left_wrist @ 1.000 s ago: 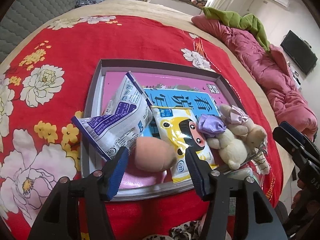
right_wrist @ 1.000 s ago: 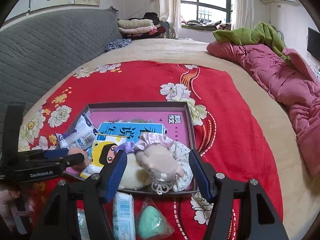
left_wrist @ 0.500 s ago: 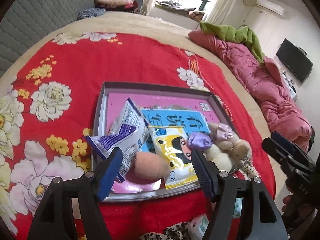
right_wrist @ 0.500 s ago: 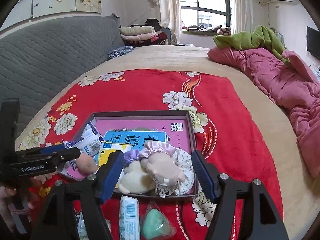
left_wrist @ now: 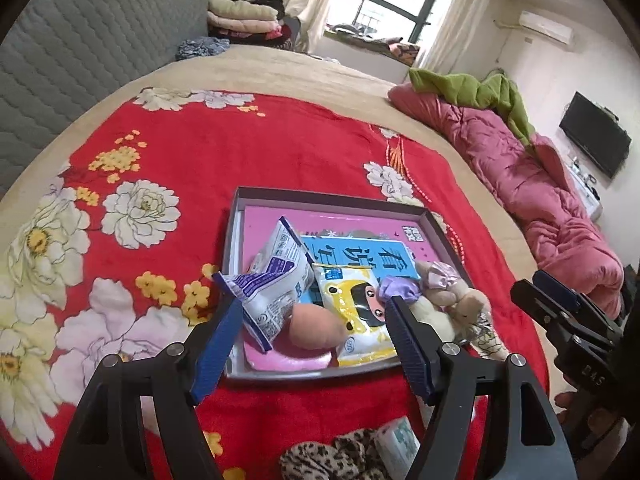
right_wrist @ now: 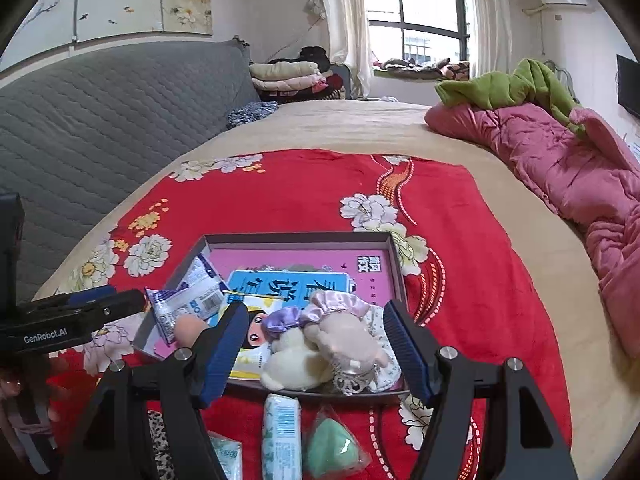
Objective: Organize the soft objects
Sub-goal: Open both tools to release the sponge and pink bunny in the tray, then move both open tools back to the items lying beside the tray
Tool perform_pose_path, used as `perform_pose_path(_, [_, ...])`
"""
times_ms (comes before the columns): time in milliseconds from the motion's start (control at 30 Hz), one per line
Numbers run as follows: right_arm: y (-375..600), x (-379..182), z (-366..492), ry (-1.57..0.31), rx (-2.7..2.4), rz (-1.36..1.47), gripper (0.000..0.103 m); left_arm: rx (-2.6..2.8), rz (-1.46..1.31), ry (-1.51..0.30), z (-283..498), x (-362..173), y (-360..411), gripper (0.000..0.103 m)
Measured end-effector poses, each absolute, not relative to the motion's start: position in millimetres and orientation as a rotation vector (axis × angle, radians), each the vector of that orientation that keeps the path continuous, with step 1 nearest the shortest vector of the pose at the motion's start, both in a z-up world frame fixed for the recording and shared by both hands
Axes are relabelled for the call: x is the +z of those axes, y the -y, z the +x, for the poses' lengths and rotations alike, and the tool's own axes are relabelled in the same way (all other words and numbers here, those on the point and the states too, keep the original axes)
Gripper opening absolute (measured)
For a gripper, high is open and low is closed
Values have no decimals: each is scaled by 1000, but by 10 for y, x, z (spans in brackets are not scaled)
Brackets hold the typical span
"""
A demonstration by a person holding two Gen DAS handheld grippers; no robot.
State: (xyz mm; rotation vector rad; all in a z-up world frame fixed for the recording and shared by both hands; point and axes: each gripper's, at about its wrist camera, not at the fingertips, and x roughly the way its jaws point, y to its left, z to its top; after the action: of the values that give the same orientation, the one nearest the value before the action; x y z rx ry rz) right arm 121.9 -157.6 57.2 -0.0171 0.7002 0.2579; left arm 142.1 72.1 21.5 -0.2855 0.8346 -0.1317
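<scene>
A shallow grey box [left_wrist: 332, 196] lined with a pink book lies on the red flowered blanket. In it are a peach egg-shaped sponge [left_wrist: 316, 326], a white-and-blue packet [left_wrist: 276, 284], a yellow cartoon packet [left_wrist: 356, 308] and a plush doll with purple bows [right_wrist: 340, 340]. My left gripper [left_wrist: 314, 304] hovers open above the box's near edge, its pads clear of the sponge. My right gripper [right_wrist: 315, 307] is open over the doll and does not touch it. Before the box lie a tissue pack [right_wrist: 282, 424], a bagged green sponge [right_wrist: 332, 448] and a leopard scrunchie [left_wrist: 340, 456].
A pink quilt [right_wrist: 560, 168] with a green blanket [right_wrist: 504, 88] on it runs along the bed's right side. A grey padded headboard [right_wrist: 100, 120] stands on the left. Folded clothes [right_wrist: 288, 76] are stacked at the back. Bare red blanket surrounds the box.
My left gripper opened wider and rose back from the peach sponge, which stays in the box. The right gripper widened slightly and drew back a little from the doll.
</scene>
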Motion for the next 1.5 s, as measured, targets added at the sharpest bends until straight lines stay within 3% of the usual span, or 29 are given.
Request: perform_pose_path(1500, [1634,1342,421,-565,326,-51,70,-39,-243,-746,156,1213,-541,75])
